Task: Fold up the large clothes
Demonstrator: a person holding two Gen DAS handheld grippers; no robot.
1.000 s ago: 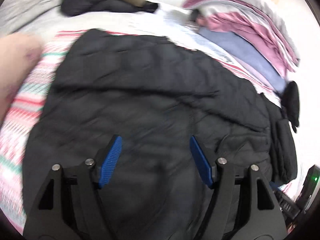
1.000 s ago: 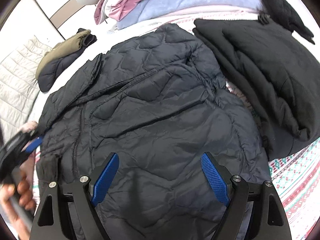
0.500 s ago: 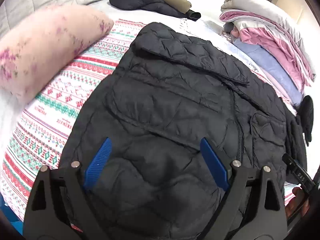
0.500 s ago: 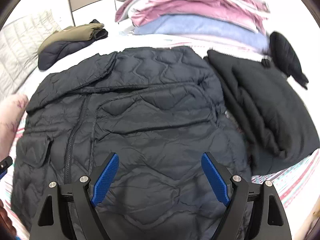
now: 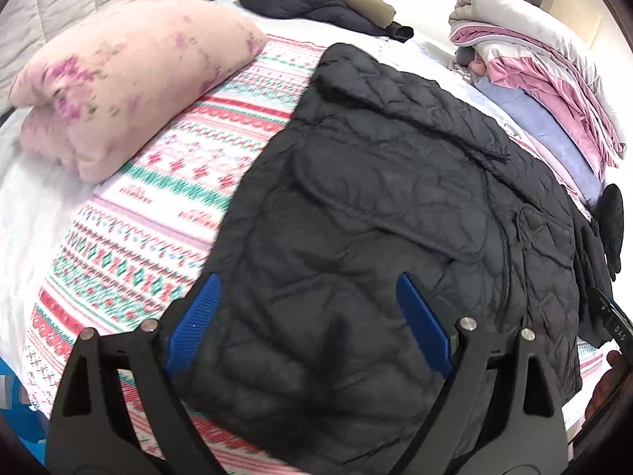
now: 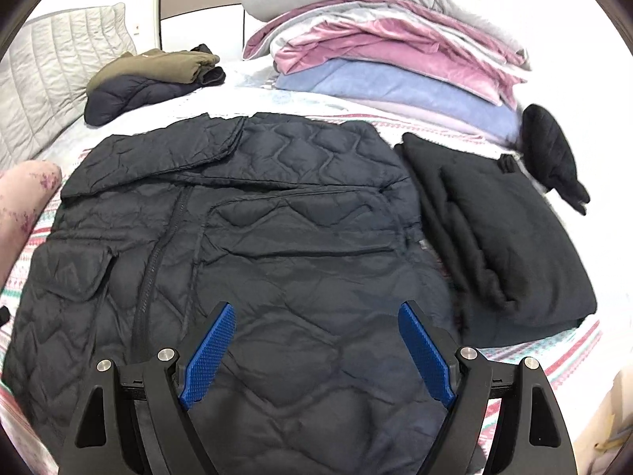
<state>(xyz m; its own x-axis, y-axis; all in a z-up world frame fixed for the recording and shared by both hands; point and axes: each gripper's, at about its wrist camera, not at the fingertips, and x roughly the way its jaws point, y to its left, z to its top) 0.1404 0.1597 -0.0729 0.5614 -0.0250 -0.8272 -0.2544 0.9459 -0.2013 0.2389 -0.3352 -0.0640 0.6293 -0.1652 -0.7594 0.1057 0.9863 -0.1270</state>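
A large black quilted jacket lies flat on the patterned bedspread, sleeves folded in across its front; it also shows in the right wrist view. My left gripper is open and empty above the jacket's near left edge. My right gripper is open and empty above the jacket's near right part. The right gripper's tip and hand show at the right edge of the left wrist view.
A pink pillow lies left of the jacket. A folded black garment lies right of it. Stacked pink and blue blankets sit at the back. A folded olive and dark bundle sits at the back left.
Both grippers have pulled back and up from the jacket. The views now take in more of the bed, the pillow and the blankets. The jacket lies still.
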